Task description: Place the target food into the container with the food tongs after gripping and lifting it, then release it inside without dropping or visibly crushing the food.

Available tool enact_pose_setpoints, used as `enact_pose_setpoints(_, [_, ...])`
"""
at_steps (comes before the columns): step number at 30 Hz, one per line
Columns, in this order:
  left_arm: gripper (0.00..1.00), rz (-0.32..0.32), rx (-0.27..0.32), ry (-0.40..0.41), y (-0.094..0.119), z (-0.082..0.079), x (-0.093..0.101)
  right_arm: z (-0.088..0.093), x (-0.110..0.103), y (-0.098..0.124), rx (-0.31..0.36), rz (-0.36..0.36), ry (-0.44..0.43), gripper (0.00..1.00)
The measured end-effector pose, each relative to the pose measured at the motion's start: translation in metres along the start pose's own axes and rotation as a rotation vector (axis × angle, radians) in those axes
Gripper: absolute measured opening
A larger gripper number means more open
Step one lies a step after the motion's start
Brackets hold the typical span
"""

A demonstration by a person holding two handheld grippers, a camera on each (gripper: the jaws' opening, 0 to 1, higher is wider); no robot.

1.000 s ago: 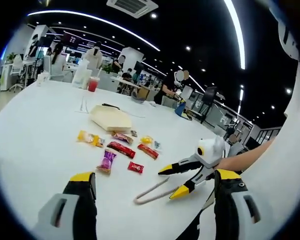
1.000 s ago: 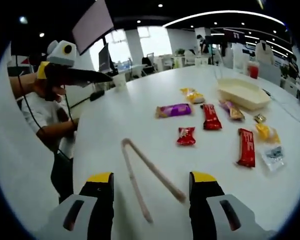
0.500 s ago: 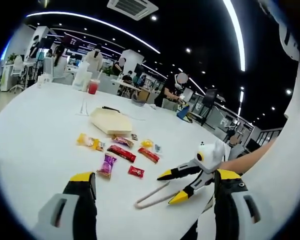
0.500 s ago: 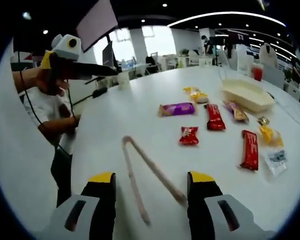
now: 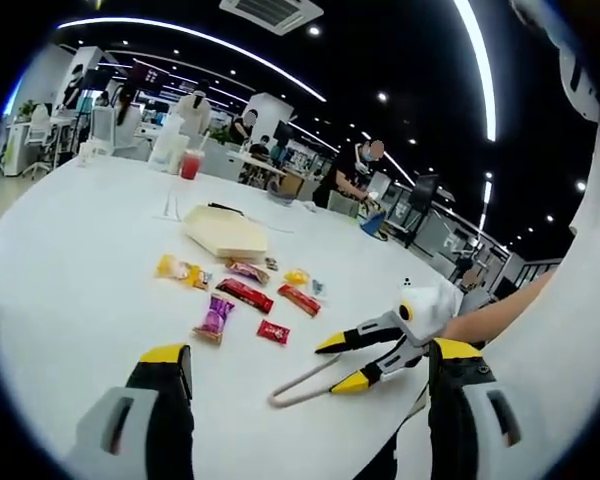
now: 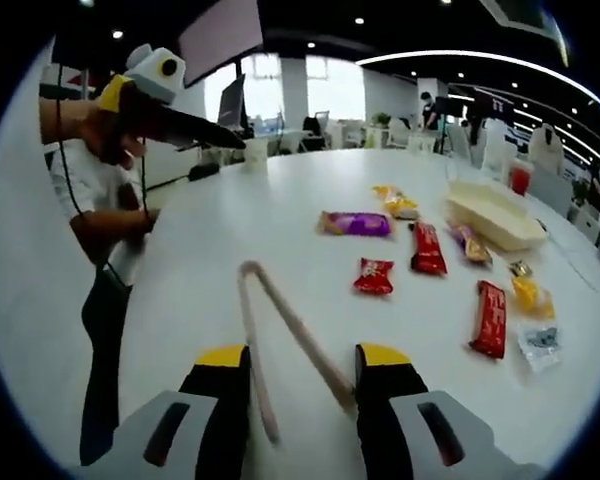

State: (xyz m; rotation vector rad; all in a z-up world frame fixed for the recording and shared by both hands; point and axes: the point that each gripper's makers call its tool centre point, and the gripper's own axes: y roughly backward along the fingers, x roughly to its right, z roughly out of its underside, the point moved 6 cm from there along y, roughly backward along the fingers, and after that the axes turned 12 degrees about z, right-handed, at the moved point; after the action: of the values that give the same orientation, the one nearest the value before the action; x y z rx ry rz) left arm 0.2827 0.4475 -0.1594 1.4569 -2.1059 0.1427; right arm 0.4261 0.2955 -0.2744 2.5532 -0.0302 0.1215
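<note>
Pink food tongs [image 6: 280, 330] lie on the white table [image 6: 280, 230], their open ends pointing toward me. My right gripper [image 6: 302, 362] is open, its jaws straddling both tong arms, the right jaw close against one arm. In the left gripper view the right gripper [image 5: 338, 363] comes in from the right over the tongs [image 5: 300, 385]. My left gripper [image 5: 310, 355] hangs open and empty above the table; a hand holds the left gripper [image 6: 230, 140] up at the far left. Wrapped snacks lie beyond: a small red pack [image 6: 375, 275], a purple pack [image 6: 355, 223], a long red bar [image 6: 427, 250]. The cream container [image 6: 490, 215] stands behind them.
More wrapped snacks lie near the container: a red bar [image 6: 490, 318], yellow packs [image 6: 528, 295], a clear pack [image 6: 540, 345]. A red drink cup [image 5: 190, 165] stands at the far table edge. A person's body [image 6: 95, 200] is at the table's left edge. People sit at desks behind.
My right gripper's jaws have narrowed around the tong arms, and its view has come closer to the tongs. The left gripper has barely moved.
</note>
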Motion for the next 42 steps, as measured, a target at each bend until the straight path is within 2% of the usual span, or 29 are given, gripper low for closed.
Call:
enact_pose_setpoints(9, [0.99,0.010,-0.037,-0.025,-0.006,0.003,0.000,0.003,0.001,0.004,0.014,-0.008,0.003,0.40])
enact_pose_setpoints(12, [0.99,0.016,-0.039,-0.020,-0.009,0.003,0.001,0.006,0.001,0.008,0.028,-0.012,-0.036,0.39])
enact_pose_setpoints(20, [0.99,0.034,-0.057,-0.018,-0.015,0.005,0.003,0.014,-0.007,0.018,0.033,-0.031,0.035,0.37])
enact_pose_setpoints(36, [0.99,0.055,-0.079,-0.001,-0.025,0.011,0.004,0.012,-0.003,0.017,0.025,0.030,0.012,0.24])
enact_pose_setpoints(42, [0.99,0.059,-0.044,0.005,-0.030,0.004,0.003,0.011,-0.001,0.016,0.005,0.051,0.005,0.21])
